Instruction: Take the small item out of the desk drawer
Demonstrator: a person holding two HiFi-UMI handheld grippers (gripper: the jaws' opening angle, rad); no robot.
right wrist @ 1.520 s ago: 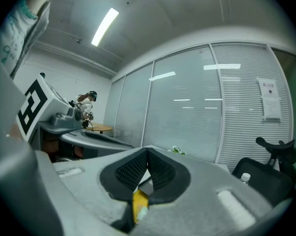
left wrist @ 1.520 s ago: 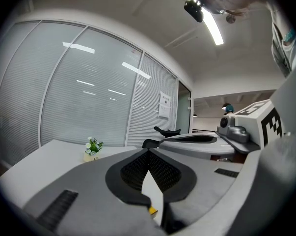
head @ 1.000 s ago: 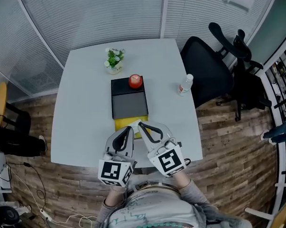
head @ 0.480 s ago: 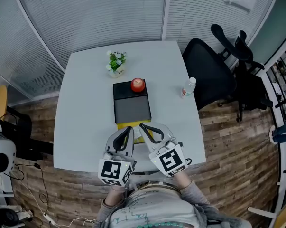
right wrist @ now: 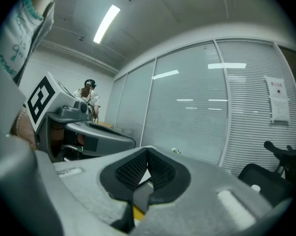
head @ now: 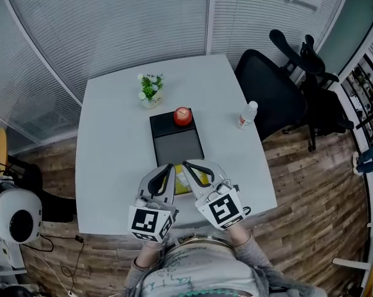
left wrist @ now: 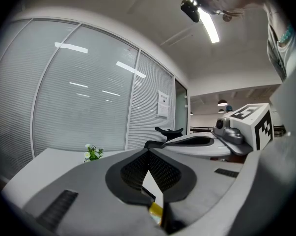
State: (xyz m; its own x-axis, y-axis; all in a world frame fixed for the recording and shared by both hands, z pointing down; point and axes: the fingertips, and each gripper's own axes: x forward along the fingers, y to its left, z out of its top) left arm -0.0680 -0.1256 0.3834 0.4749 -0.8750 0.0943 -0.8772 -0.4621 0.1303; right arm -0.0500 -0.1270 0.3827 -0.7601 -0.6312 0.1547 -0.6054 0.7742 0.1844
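1. We count from the head view: one white table (head: 109, 166), carrying one dark box (head: 175, 142), one red apple (head: 182, 116), one potted plant (head: 150, 89) and one bottle (head: 248, 114).
2. The apple sits on the far end of the box. The plant stands just beyond the box to the left, and the bottle is well off to the right near the table edge.
3. One yellow drawer (head: 181, 183) sticks out of the box's near end. We cannot make out the small item in any view.
4. There are two grippers, side by side over that drawer: the left gripper (head: 169, 167) and the right gripper (head: 185, 163).
5. The left gripper view shows its fingers (left wrist: 133, 173) together at the tips, nothing between them, with a sliver of yellow below.
6. The right gripper view shows the same: fingers (right wrist: 162, 171) together, nothing clamped, yellow peeking underneath.
7. Only the head view gives us the apple.
8. One black chair (head: 270, 85) stands beside the table, and both gripper views catch it.
9. Only the right gripper view shows one distant person (right wrist: 90, 96).
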